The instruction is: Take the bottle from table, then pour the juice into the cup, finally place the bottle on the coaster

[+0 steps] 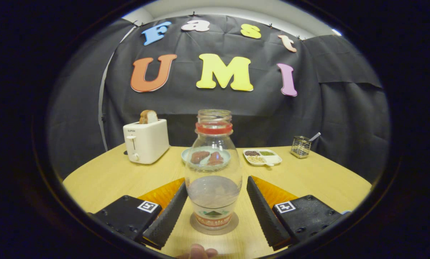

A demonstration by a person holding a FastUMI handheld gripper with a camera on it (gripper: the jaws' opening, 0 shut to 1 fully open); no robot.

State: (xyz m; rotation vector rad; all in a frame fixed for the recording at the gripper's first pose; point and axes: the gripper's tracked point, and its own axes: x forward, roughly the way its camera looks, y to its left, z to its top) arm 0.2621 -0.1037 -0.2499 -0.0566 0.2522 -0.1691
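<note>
- The bottle point(213, 169) stands upright at lower centre of the frame — long axis vertical, uncapped mouth up — on a round coaster point(214, 226) on the bench point(308, 180).
- The tool point(214, 207) is spread wide, fingers flanking the bottle, neither touching.
- A plate point(186, 155) behind is partly hidden by the bottle.
- A fingertip point(197, 251) — cut off — shows at bottom centre.
- A toaster point(146, 141) holding bread sits at left.
</note>
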